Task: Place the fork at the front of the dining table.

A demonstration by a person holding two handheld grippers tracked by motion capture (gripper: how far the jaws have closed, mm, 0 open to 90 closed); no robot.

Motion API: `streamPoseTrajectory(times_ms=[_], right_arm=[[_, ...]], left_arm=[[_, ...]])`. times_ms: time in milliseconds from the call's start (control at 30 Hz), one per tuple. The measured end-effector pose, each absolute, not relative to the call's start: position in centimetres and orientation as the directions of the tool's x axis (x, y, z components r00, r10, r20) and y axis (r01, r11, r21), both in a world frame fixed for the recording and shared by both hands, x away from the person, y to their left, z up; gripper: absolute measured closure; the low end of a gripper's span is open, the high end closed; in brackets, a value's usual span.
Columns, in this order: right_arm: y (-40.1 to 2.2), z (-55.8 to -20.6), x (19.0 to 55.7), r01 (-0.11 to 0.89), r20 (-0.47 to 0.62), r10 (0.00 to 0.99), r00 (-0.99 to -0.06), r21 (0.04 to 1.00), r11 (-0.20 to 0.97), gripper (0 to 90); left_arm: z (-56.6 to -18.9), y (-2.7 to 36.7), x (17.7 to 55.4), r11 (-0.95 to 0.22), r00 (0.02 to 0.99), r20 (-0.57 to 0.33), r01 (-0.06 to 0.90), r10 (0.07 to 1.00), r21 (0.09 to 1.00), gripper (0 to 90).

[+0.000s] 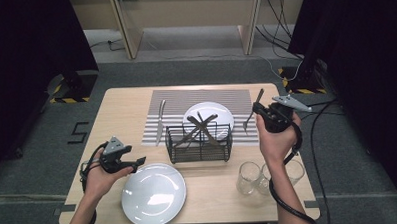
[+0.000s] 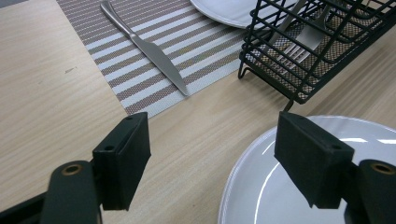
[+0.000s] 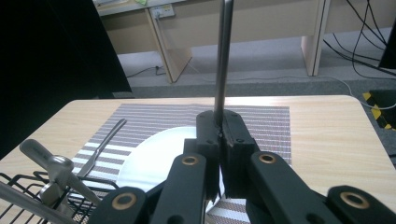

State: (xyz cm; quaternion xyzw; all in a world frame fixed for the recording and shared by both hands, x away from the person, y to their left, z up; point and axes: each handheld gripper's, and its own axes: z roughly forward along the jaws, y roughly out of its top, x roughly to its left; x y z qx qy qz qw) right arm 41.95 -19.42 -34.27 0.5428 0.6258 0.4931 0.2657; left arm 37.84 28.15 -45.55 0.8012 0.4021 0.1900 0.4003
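Fork in rt claw, abv placemat

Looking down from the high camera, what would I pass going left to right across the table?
Left gripper → knife → wire basket → fork held in the right gripper.

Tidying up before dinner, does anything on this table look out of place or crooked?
Mostly neat. The knife lies slightly slanted on the mat, and the cutlery in the basket crosses untidily. The right tongs hold a fork in the air.
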Motion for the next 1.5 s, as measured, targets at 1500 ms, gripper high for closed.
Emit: streamPoseTrajectory(times_ms=[1500], right_arm=[[-19.7, -37.0, 44.4, 0.506, 0.189, 0.958, -0.216, 0.861, -0.056, 87.4]], left_arm=[[-45.6, 28.5, 37.9, -0.353, 0.601, -0.020, 0.496, 0.799, 0.793, 26.6]])
